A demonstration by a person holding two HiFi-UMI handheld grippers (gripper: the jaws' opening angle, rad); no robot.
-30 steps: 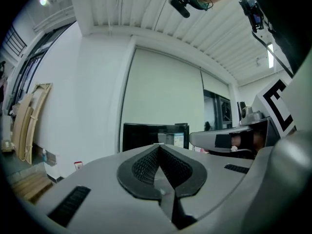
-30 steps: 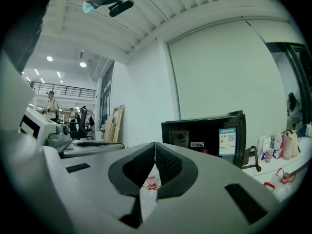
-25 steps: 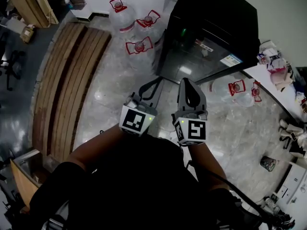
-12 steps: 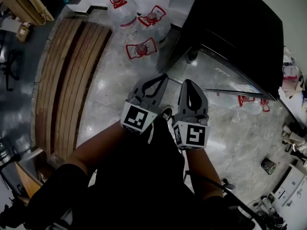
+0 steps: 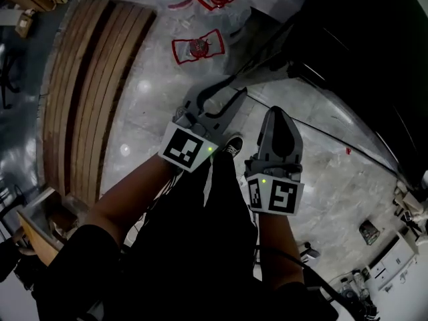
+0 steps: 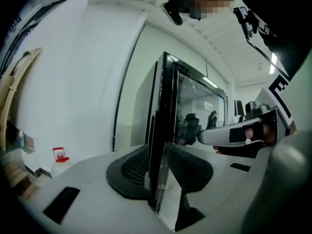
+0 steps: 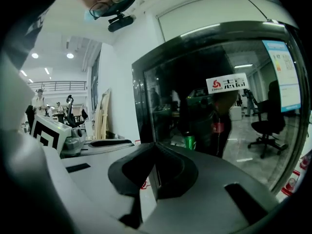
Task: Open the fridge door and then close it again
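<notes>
The black fridge (image 5: 374, 59) with a glass door (image 7: 219, 101) stands shut at the upper right of the head view. My left gripper (image 5: 235, 87) points at its near corner, short of it. Its jaws have just been opening and stand apart with nothing pressed between them. In the left gripper view the door's black vertical edge (image 6: 165, 111) lines up with the gap of the left gripper (image 6: 158, 150). My right gripper (image 5: 277, 112) is shut and holds nothing. In its own view the right gripper (image 7: 155, 147) faces the glass, with a green can (image 7: 189, 141) behind it.
Water jugs with red caps (image 5: 196, 47) stand on the floor left of the fridge, one more (image 6: 58, 155) by the wall. A slatted wooden platform (image 5: 87, 92) runs along the left. My shoe (image 5: 232, 144) shows below the grippers. Small clutter (image 5: 368, 231) lies at the lower right.
Both grippers have dropped and moved toward the fridge, which now fills more of the head view. The left jaws went from shut to apart. The right jaws stayed shut.
</notes>
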